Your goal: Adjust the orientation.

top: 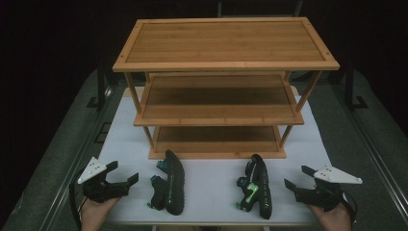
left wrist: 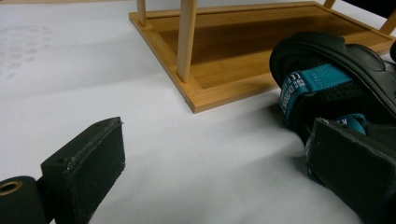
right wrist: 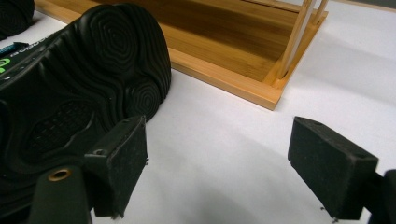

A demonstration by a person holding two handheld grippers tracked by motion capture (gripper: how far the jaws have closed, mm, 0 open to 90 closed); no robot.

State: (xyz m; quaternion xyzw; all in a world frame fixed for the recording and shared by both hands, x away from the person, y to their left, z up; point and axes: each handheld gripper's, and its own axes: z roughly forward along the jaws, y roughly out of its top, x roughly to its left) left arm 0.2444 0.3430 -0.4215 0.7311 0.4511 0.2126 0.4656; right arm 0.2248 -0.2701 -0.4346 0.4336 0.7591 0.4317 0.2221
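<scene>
Two black sandals are lying on their sides on the white table [top: 211, 185], in front of one bamboo rack [top: 219, 103] with three shelves; the teal-strapped sandal [top: 171, 183] is sitting just beside the left gripper [top: 120, 175], whose jaws are standing apart with nothing between them; the green-strapped sandal [top: 257, 186] is lying near the right gripper [top: 297, 178], which is also gaping wide and holding nothing; two hands are gripping the two tools.

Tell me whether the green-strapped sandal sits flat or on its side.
On its side: the green-strapped sandal shows its straps toward the left, and its tread faces the right hand-held gripper.
</scene>
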